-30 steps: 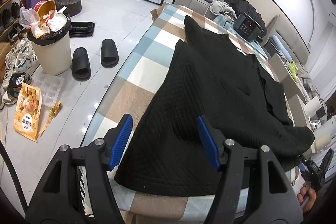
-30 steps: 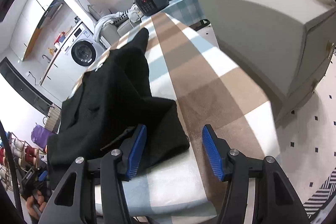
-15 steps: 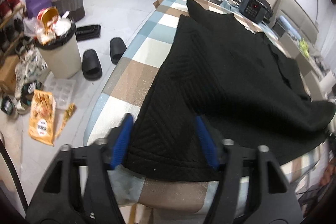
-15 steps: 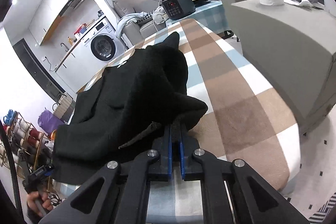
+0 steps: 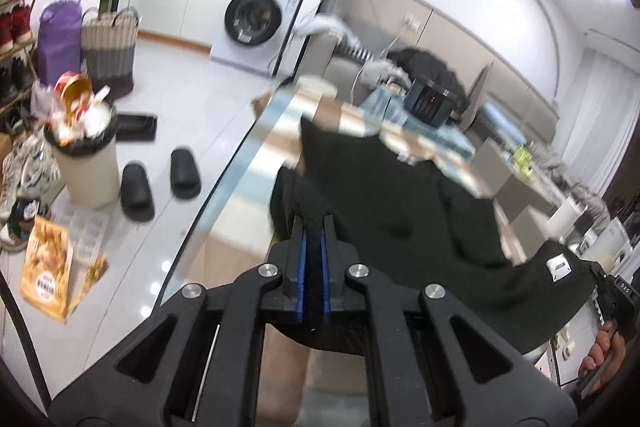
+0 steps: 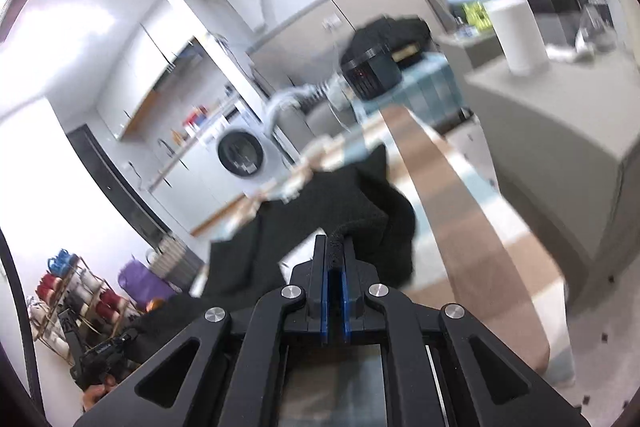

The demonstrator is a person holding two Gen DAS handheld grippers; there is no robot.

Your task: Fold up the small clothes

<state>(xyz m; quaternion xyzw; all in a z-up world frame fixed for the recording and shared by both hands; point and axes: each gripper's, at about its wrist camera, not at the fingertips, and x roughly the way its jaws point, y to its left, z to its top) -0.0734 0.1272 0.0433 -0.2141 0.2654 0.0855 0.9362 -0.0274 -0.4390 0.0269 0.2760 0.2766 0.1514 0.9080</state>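
Black knit garment (image 5: 400,211) pinched at its near hem by left gripper (image 5: 313,227) and right gripper (image 6: 335,253), both clamped; lifted ahead over checked tablecloth (image 6: 452,211), first fold begun, unfinished.

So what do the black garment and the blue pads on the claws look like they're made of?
Black garment: likely a thick knit, matte; the edge pinched in the right claw looks nubbly and spongy. Motion blur hides finer weave.
Blue pads on the left claw: probably rubber or soft plastic, smooth and dull, set in hard black plastic fingers.
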